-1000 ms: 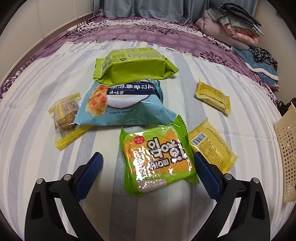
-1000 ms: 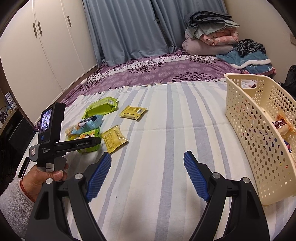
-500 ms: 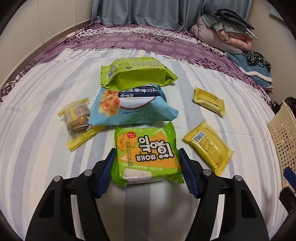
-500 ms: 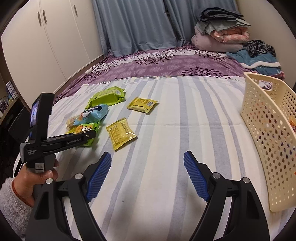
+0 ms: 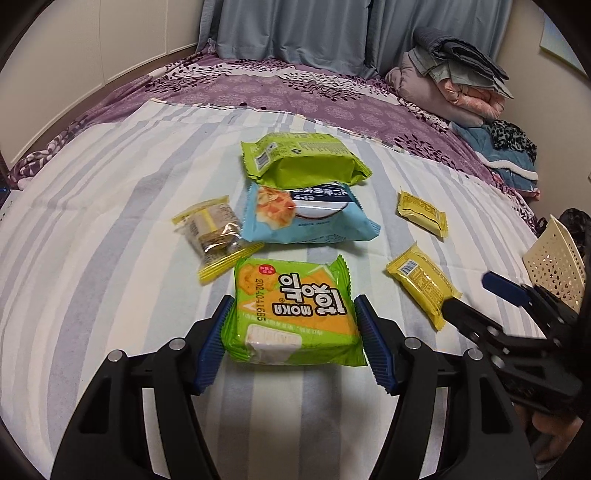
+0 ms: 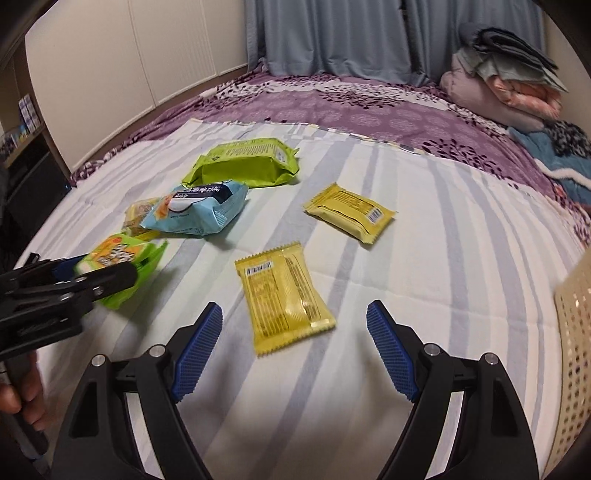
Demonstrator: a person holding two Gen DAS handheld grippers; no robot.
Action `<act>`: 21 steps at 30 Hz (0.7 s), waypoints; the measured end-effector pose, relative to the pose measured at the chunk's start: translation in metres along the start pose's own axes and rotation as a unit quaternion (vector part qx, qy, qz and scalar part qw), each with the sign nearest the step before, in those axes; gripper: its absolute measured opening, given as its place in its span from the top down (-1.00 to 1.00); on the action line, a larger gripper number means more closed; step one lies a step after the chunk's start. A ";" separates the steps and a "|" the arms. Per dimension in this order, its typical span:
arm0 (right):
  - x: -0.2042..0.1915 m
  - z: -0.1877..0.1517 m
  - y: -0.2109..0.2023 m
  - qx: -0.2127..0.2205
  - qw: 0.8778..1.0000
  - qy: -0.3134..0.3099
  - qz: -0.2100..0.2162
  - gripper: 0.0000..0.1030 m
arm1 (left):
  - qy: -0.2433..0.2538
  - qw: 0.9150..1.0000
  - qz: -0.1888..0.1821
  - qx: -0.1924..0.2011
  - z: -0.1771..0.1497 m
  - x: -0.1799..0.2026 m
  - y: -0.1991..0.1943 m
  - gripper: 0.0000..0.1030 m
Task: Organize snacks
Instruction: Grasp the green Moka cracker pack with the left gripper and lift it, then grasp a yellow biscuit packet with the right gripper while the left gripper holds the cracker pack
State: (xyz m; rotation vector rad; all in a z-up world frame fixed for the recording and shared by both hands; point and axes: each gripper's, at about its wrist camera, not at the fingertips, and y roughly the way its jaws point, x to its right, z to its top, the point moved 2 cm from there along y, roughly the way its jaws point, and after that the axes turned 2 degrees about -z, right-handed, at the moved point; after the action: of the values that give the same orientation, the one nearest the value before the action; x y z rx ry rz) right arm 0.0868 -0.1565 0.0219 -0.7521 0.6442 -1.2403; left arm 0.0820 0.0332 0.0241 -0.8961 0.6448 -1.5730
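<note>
My left gripper (image 5: 293, 343) is shut on a green and orange cracker pack (image 5: 293, 314), its blue pads pressing both sides; the pack also shows in the right wrist view (image 6: 122, 266), lifted off the striped sheet. My right gripper (image 6: 295, 350) is open and empty, just short of a yellow snack packet (image 6: 284, 295). A second yellow packet (image 6: 349, 212), a blue pack (image 6: 199, 210), a lime green pack (image 6: 245, 166) and a small clear-wrapped snack (image 5: 208, 229) lie on the bed. The cream basket (image 6: 576, 354) is at the right edge.
The snacks lie on a white and grey striped sheet (image 6: 443, 258) over a purple floral bedspread (image 6: 369, 107). Folded blankets (image 6: 506, 81) are stacked at the far right. White cupboards (image 6: 110, 74) and grey curtains (image 6: 332, 33) stand behind the bed.
My left gripper closed on the green and orange cracker pack and raised it. My right gripper moved forward and left toward the nearer yellow packet, staying open.
</note>
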 end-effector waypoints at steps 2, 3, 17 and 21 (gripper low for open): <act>-0.003 0.005 0.013 -0.011 1.000 -0.010 -0.006 -0.56 | -0.005 1.000 0.000 0.002 -0.001 -0.005 -0.003 -0.30; -0.003 0.007 0.018 -0.016 1.000 -0.012 -0.008 -0.56 | -0.006 1.000 0.000 0.003 0.000 -0.007 -0.005 -0.30; -0.012 0.014 0.046 -0.042 0.997 -0.052 -0.025 -0.42 | -0.013 1.000 -0.009 0.010 0.002 -0.014 -0.014 -0.30; -0.014 0.014 0.044 -0.036 0.997 -0.060 -0.029 -0.09 | -0.013 1.000 -0.010 0.011 0.003 -0.013 -0.014 -0.30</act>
State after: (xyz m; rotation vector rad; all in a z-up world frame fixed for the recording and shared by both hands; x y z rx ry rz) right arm 0.1208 -0.1341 -0.0046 -0.9056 0.5740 -1.2200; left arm 0.0775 0.0487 0.0349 -0.9079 0.6014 -1.5812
